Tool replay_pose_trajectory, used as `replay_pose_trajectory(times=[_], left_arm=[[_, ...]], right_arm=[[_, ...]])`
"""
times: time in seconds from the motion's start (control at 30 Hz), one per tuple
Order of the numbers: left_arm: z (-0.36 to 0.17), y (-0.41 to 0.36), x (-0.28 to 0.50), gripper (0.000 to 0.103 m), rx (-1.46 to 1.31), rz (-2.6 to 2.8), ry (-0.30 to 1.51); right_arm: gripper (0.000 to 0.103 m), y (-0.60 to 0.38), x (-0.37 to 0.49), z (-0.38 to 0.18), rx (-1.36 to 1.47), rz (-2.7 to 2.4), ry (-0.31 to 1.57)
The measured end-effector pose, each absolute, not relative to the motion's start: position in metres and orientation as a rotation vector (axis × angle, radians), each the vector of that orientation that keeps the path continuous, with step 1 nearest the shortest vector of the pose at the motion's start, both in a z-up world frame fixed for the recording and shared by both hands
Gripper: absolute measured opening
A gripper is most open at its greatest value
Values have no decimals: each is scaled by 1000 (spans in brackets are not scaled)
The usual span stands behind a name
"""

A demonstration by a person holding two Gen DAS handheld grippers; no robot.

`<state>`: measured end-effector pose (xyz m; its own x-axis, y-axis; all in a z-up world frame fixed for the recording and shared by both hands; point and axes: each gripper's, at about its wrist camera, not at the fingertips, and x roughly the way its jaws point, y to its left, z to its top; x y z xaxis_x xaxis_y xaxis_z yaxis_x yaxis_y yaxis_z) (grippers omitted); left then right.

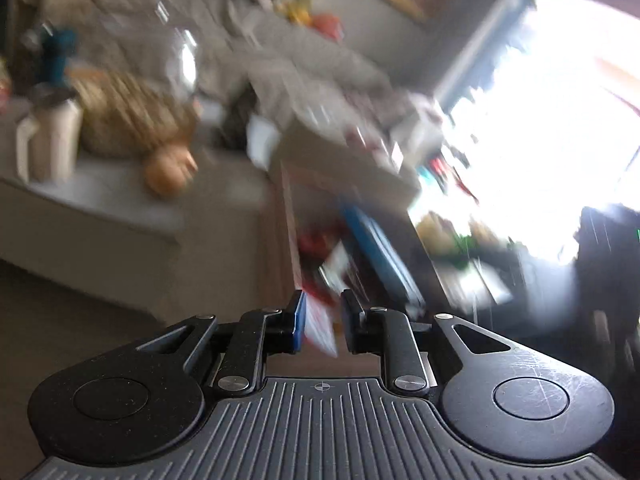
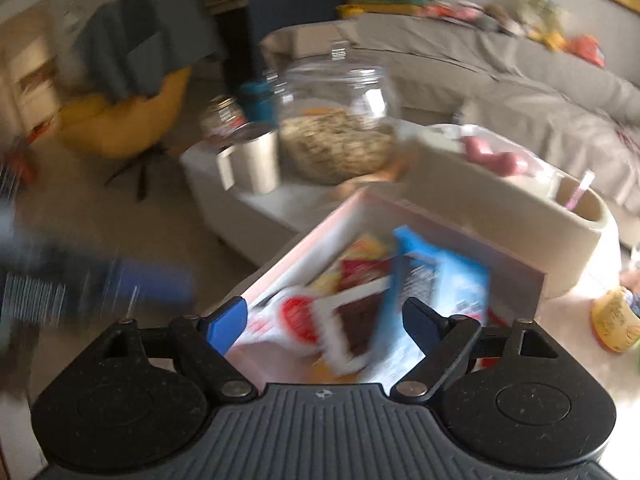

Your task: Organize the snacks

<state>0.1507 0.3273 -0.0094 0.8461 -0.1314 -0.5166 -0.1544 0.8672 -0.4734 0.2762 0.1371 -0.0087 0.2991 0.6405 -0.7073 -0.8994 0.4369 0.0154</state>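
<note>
several packets already lie in the box (image 2: 360, 208), so the sorting looks part done, as i judge it. left of the box on the low table stand a mug (image 2: 256, 160) and a jar (image 2: 336, 128). my left gripper (image 1: 322, 322) is nearly closed, pinching a white-and-red packet (image 1: 320, 326) just before the box. my right gripper (image 2: 326, 320) is spread over the box, holding nothing, above a blue packet (image 2: 448, 276) inside. right of the box a yellow snack (image 2: 616, 320) waits.

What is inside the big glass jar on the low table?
The glass jar holds beige, flaky food filling its lower half; blur hides what exactly. The upper half looks empty.
</note>
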Motion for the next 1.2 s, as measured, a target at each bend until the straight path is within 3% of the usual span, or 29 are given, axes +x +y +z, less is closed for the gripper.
replay_pose_trajectory(times=[0.07,0.13,0.27,0.47,0.77,0.93,1.0,1.03,1.07,1.13,1.2], left_arm=[[-3,334,150,22,-515,83,546],[-3,336,151,22,-512,113,549],[-7,334,146,22,-506,124,560],[-8,339,138,22,-498,132,568],[-14,303,161,22,-412,19,609],[-14,266,152,22,-321,44,602],[-13,247,141,22,-302,46,587],[-12,237,134,22,-298,49,579],[-11,228,127,22,-295,54,570],[-9,209,113,22,-288,64,554],[-7,189,99,22,-278,64,550]], right_arm=[[58,148,257,-16,-492,1089,684],[55,160,243,-24,-540,1103,659],[31,182,232,-38,-604,1100,647],[15,157,248,-2,-477,1044,616],[15,117,326,3,-388,706,669],[17,72,309,9,-227,742,706],[26,52,284,13,-189,768,685],[37,39,267,16,-164,772,673],[56,27,253,16,-143,771,661],[74,6,224,18,-120,755,634],[74,-10,198,15,-118,737,620]])
